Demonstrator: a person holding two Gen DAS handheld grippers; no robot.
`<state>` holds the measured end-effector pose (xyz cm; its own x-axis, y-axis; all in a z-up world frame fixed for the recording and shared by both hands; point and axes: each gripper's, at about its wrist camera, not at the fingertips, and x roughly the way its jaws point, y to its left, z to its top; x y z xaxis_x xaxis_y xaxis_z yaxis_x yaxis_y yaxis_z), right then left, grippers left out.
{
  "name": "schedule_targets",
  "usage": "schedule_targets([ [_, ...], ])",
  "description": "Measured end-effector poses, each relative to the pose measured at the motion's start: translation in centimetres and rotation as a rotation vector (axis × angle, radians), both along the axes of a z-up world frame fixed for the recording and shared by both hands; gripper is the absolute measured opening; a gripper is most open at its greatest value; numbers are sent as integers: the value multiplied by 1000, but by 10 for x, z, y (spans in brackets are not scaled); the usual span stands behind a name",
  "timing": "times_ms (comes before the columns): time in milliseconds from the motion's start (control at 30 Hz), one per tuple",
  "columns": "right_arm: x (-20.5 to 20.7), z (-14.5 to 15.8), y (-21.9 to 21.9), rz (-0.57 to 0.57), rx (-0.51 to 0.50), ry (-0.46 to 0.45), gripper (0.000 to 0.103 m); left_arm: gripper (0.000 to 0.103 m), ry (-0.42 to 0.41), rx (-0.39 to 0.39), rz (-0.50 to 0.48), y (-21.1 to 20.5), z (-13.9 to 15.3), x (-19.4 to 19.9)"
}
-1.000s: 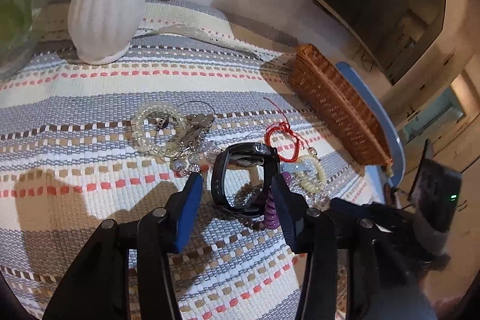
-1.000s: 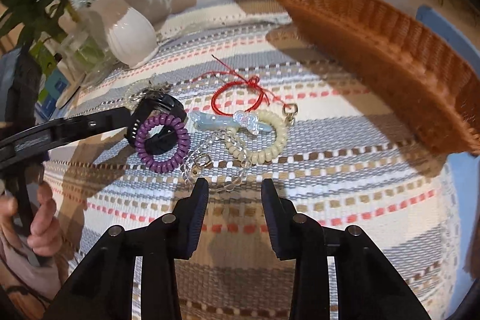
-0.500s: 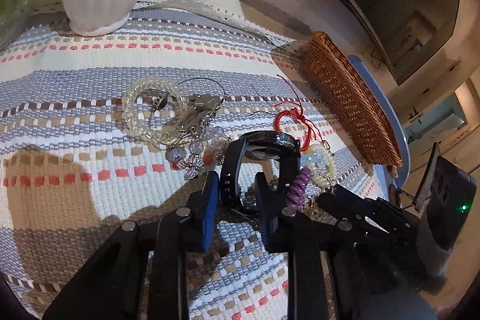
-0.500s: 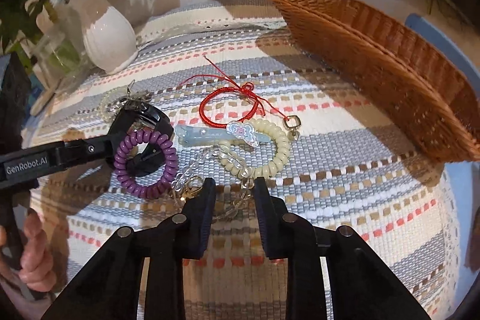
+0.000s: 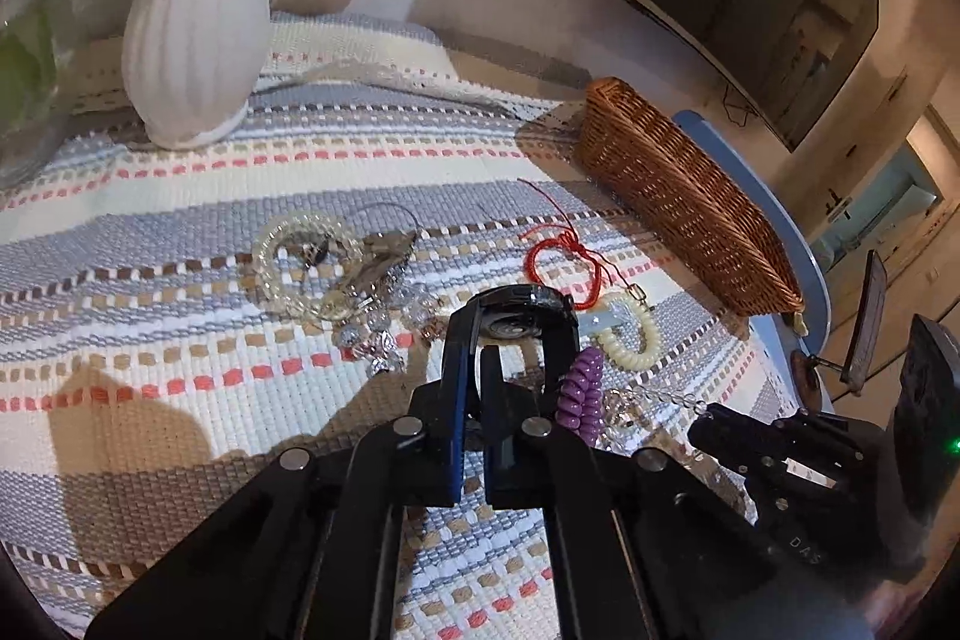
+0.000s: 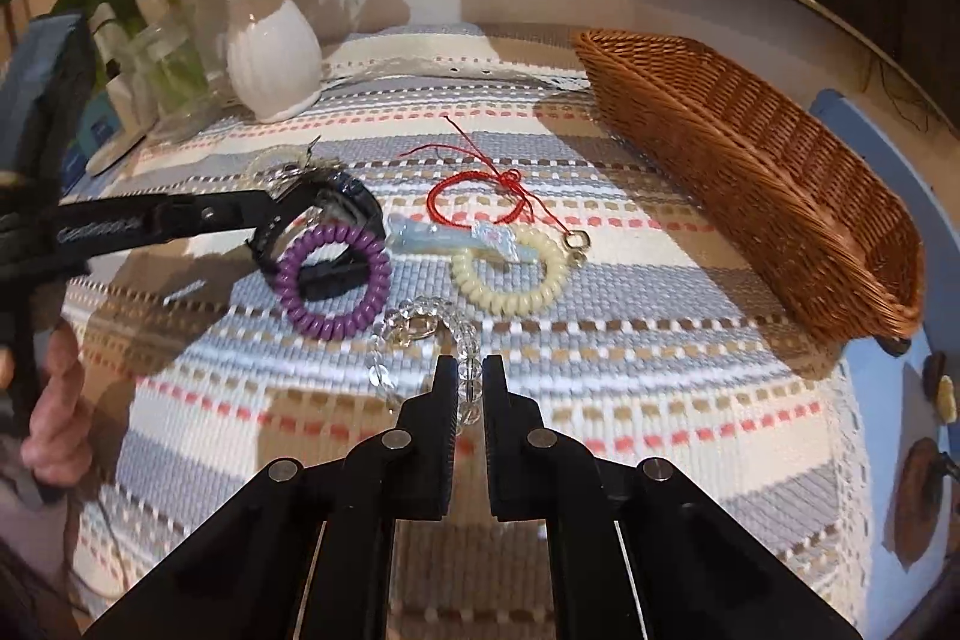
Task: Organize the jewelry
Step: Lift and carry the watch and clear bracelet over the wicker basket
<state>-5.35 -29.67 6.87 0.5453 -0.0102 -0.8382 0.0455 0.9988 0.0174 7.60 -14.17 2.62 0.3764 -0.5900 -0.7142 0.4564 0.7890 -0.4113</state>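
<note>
My left gripper is shut on the strap of a black watch, which stands on edge on the striped cloth; it also shows in the right wrist view. My right gripper is shut on a clear bead bracelet. Beside the watch lie a purple coil band, a cream coil band, a pale blue clip and a red cord bracelet. A second clear bracelet with keys lies further left.
A wicker basket stands at the right of the cloth. A white ribbed vase with flowers and a glass jar stand at the back left. The table's blue edge runs behind the basket.
Both grippers have closed: the left on the watch strap, the right on the clear bead bracelet. Both views have lifted a little from the cloth.
</note>
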Motion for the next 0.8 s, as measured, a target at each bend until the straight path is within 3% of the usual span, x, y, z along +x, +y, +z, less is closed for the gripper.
schedule_targets([
  [133, -7, 0, -2, 2, 6, 3, 8, 7, 53, 1, 12, 0, -7, 6],
  [200, -8, -3, -4, 0, 19, 14, 8, 25, 74, 4, 9, 0, -10, 7],
  [300, -2, -8, -6, 5, 31, 37, 8, 42, 93, 4, 17, -1, -11, 9],
  [533, 9, -18, -7, 5, 80, 70, 18, 40, 102, 88, 43, -17, -11, 18],
  [600, 14, -19, -6, 1, 79, 71, 20, 7, 115, 97, 39, -21, -16, 20],
  [733, 21, -20, 5, 11, -4, 54, 18, 7, 49, 112, 51, -22, -14, 8],
  [767, 21, -20, 6, 18, -21, 50, 7, 7, 38, 100, 57, -19, -12, 3],
  [800, 20, -19, 8, 33, -34, 48, 8, 7, 28, 90, 61, -15, -9, -1],
])
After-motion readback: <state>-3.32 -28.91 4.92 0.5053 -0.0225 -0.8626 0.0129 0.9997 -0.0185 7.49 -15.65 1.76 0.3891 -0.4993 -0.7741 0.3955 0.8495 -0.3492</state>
